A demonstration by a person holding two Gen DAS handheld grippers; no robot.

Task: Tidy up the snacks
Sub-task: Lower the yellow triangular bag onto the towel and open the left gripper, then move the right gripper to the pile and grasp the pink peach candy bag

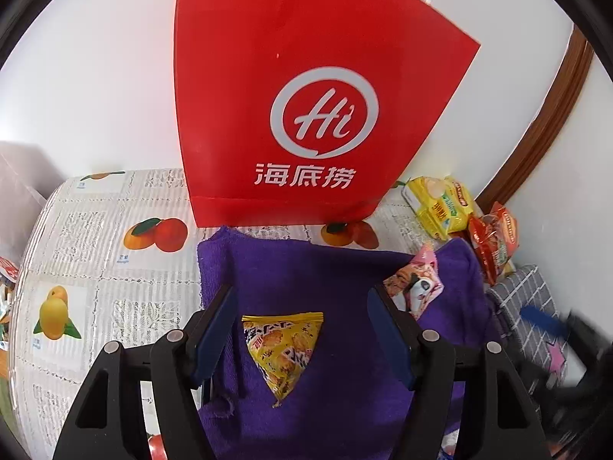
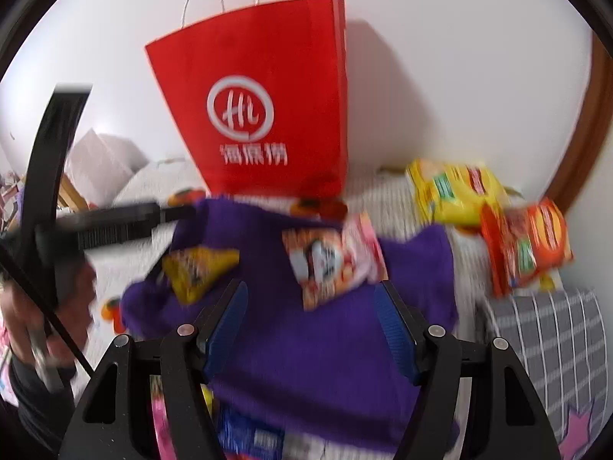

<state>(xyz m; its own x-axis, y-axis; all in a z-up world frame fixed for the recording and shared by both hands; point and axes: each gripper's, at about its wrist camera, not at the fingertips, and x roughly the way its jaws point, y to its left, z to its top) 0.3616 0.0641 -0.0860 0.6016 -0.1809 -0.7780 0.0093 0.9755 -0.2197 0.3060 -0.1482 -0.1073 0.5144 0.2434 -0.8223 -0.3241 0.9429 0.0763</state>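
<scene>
Snacks are barely sorted so far: only the triangular yellow packet [image 1: 282,349] and a pink packet [image 1: 415,283] lie on the purple towel [image 1: 306,276], both grippers, left [image 1: 302,339] and right [image 2: 310,329], gape empty over it, while yellow and orange packs [image 1: 494,241] wait beyond its right edge, with the red bag [image 1: 306,88] standing behind.

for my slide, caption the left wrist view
Open left tool above a yellow triangular snack packet on a purple towel.
</scene>
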